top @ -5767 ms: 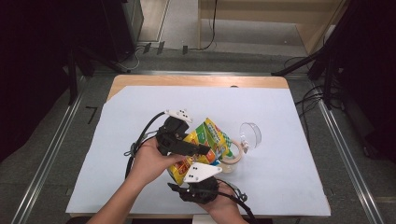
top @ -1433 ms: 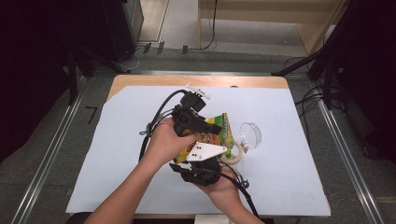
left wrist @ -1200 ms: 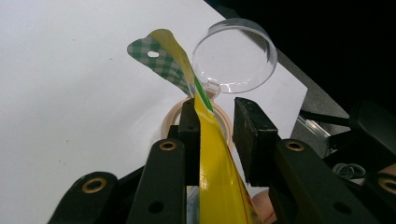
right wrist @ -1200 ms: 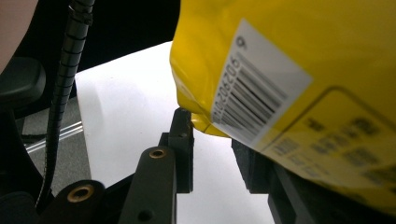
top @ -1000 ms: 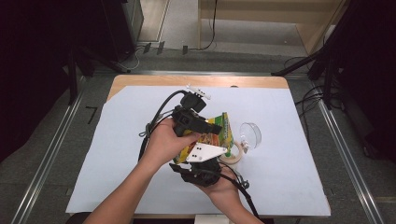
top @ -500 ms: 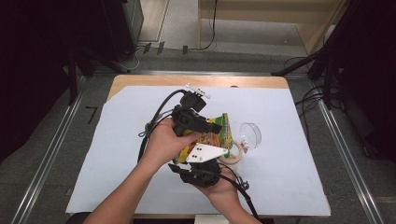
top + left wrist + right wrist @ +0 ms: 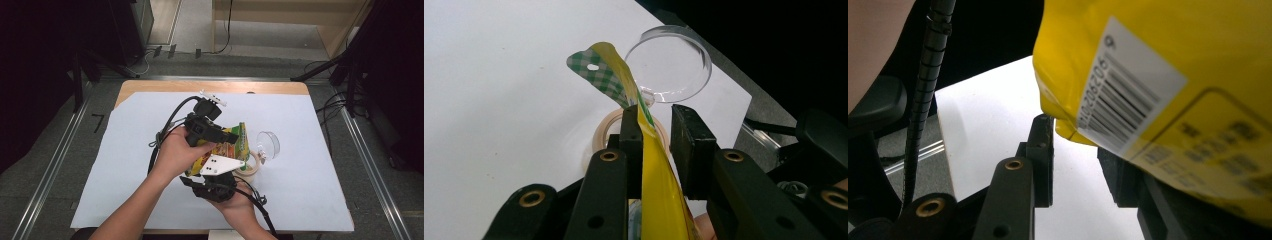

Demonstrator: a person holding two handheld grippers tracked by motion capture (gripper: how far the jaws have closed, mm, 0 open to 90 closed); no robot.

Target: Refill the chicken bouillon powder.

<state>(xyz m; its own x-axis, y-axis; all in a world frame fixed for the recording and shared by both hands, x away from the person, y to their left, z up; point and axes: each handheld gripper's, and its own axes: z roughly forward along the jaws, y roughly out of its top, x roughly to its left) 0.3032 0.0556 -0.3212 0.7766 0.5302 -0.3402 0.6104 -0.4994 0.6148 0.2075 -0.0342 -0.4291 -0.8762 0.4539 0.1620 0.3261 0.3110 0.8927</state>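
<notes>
Nearest the person, the right gripper [image 7: 216, 176] sits low over the desk [image 7: 310, 165] edge, its grey plate up. In the right gripper view its jaws stand apart, and the yellow snack bag [image 7: 1168, 75], barcode side showing, hangs over one of them; whether they pinch it I cannot tell. Just beyond, the left gripper [image 7: 227, 136] comes across from the left, and there the bag's [image 7: 651, 165] thin top edge runs between the jaws, flat against one pad with a gap at the other. The bag [image 7: 231, 147] is held up off the white sheet between both hands. Under it lies a tape roll [image 7: 252, 165]. Farther right rests a clear round lid [image 7: 268, 145].
</notes>
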